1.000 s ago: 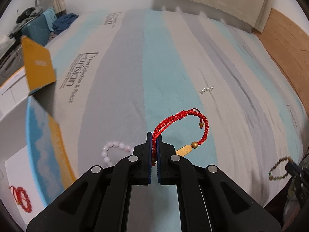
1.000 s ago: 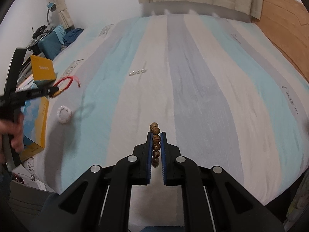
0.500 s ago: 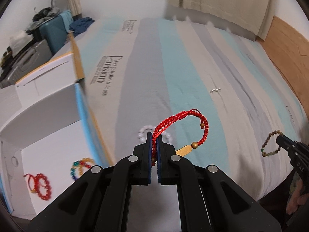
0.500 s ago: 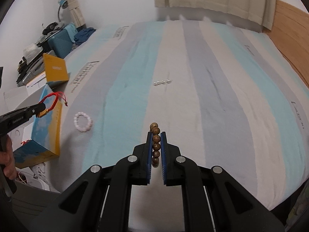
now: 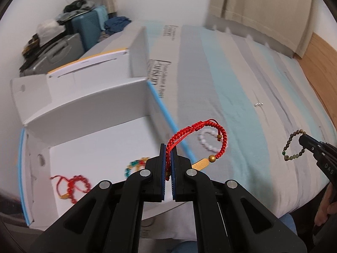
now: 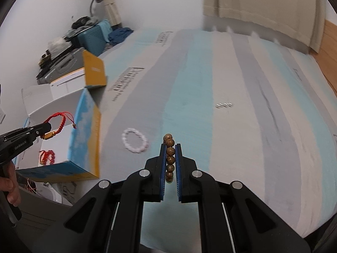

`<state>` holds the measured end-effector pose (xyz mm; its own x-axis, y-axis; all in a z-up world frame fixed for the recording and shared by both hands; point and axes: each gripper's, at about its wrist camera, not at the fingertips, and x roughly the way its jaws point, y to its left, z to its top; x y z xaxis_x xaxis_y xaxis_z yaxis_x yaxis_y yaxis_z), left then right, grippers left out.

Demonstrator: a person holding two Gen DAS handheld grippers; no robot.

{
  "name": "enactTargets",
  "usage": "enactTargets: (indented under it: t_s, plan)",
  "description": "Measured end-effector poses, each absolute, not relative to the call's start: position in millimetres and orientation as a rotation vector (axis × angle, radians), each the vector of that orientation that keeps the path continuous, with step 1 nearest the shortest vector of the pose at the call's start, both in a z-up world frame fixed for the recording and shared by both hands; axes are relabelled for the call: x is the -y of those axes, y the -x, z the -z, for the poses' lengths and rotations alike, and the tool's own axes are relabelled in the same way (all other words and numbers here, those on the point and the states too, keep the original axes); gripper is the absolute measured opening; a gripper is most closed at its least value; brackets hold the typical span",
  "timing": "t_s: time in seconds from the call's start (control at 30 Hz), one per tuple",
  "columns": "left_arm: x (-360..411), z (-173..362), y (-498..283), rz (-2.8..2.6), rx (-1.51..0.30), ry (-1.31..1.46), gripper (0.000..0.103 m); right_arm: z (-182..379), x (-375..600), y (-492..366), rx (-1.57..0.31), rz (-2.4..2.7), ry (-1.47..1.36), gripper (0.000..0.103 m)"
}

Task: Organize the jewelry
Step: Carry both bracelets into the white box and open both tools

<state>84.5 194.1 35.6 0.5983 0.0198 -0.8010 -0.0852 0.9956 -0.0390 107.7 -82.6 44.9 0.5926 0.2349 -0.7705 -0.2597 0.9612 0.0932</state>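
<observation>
Left wrist view, centre: the left gripper (image 5: 168, 154) is pressed together on the cord of a red braided bracelet (image 5: 200, 135), whose loop arches up and to the right, ending in a gold bead and tag. At the right edge of the same view, the right gripper (image 5: 303, 140) pinches a wooden bead bracelet (image 5: 291, 147), which hangs free in a loop. Right wrist view, centre: the same beads (image 6: 170, 158) stand stacked between the blue pads.

The step in hand appears to be carrying both bracelets to the open white box (image 5: 94, 113) at the left of the left wrist view. To do it well, each grip should stay firm until its loop hangs inside the box walls, clear of the blue rim; the loops should settle apart from the red bead bracelet (image 5: 75, 184) and the multicoloured bracelet (image 5: 134, 164) already on the box floor, so that cords do not tangle. Release is best made low, one gripper at a time.

A white bead bracelet (image 6: 135, 140) lies on the bed just beside the box, and some small pale pieces (image 6: 224, 105), too blurred to identify, lie further up. The surface is a striped bedsheet (image 6: 242, 126) in grey, aqua and cream. At upper left stand suitcases with clothes; at upper right, a curtain and wood panelling.
</observation>
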Motion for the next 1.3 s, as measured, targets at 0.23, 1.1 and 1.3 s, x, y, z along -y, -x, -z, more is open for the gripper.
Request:
enactTargets:
  t_s: [0.23, 1.1, 1.3]
  plan:
    - [-245, -46, -63, -0.129, -0.914, 0.099, 0.003, -59, 27, -108, -0.869, -0.356, 0.062, 0.007]
    - [-389, -18, 3, -0.344, -0.966, 0.214, 0.003, -54, -173, -90, -0.882, -0.622, 0.198, 0.007]
    - [-405, 3, 4, -0.355, -1.012, 0.246, 0.003, -29, -200, -94, -0.946, -0.646, 0.238, 0.007]
